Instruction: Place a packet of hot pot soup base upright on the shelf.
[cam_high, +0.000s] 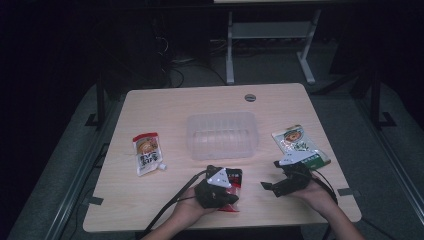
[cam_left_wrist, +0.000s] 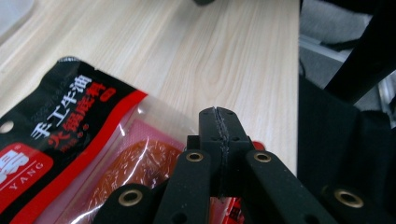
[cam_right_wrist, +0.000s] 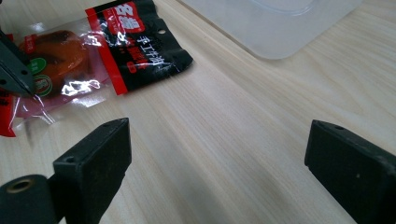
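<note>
- Left claw (cam_left_wrist: 219, 122): jaws pressed together, pinching the edge of a red-and-black plastic sauce packet with a clear window (cam_left_wrist: 84, 154); the packet edge runs in between the jaw faces in the left gripper view.
- In the high view the left claw (cam_high: 227, 196) sits near the front edge of the light wood counter (cam_high: 165, 107), with the same packet (cam_high: 235, 176) lying flat under and beside it.
- Right claw (cam_right_wrist: 217, 163): jaws spread wide, nothing between them, bare counter beneath. In the high view it (cam_high: 269, 175) hovers just right of the packet, apart from it.
- Clear ribbed plastic tub (cam_high: 221, 135): upright at counter centre, just behind the packet.
- Orange-and-white spouted pouch (cam_high: 147, 152): left side of counter, well apart from the tub.
- Green-and-white flat food packet (cam_high: 300, 145): right side, just behind the right hand (cam_high: 317, 192).
</note>
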